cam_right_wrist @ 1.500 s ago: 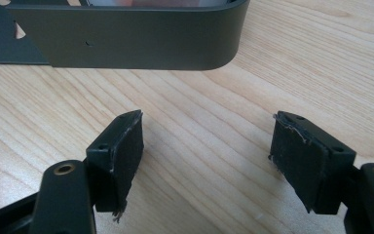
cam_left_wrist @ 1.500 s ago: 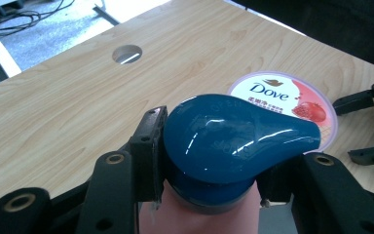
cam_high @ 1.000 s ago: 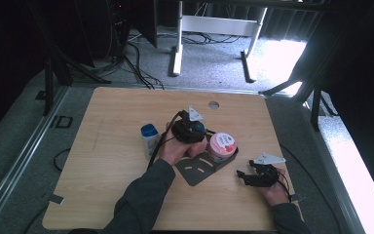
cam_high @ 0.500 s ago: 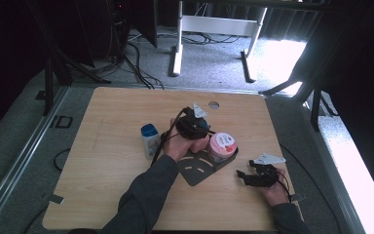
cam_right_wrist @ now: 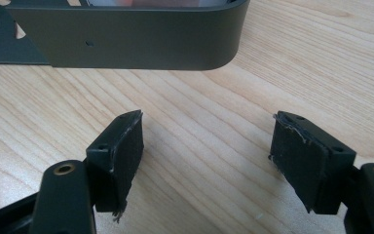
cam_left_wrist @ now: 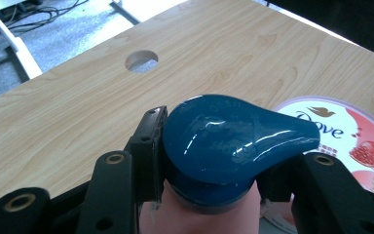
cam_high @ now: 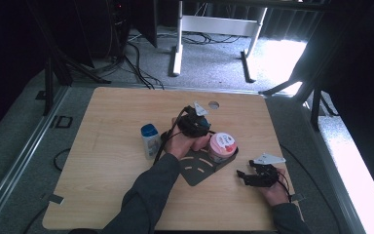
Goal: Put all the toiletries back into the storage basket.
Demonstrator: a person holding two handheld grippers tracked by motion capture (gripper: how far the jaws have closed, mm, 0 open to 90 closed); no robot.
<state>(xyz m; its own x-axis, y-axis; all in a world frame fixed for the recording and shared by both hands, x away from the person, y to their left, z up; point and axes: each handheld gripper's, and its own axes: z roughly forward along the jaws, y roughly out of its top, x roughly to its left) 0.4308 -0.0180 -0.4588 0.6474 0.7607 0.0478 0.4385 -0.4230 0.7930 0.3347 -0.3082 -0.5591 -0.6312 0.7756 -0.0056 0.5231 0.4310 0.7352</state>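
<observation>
My left gripper (cam_left_wrist: pixel 213 163) is shut on a pink bottle with a glossy blue flip cap (cam_left_wrist: pixel 233 131), gripping it just under the cap. In the high view this gripper (cam_high: pixel 196 125) sits at the table's middle, over the far end of a dark grey metal rack (cam_high: pixel 197 168). A Dove tub (cam_high: pixel 222 145) with a pink and white lid stands in the rack, just right of the held bottle. My right gripper (cam_high: pixel 243 176) rests low on the table to the right of the rack. Its jaws (cam_right_wrist: pixel 208 126) stand open with bare wood between them, facing the rack's rounded wall (cam_right_wrist: pixel 126 39).
A second small bottle with a blue cap (cam_high: pixel 150 140) stands on the wooden table (cam_high: pixel 107 165) left of my left hand. A round cable hole (cam_high: pixel 214 105) lies near the far edge. Cables and stand legs cover the floor beyond the table.
My left gripper has shifted slightly to the right with the bottle in it. The right gripper has stayed put.
</observation>
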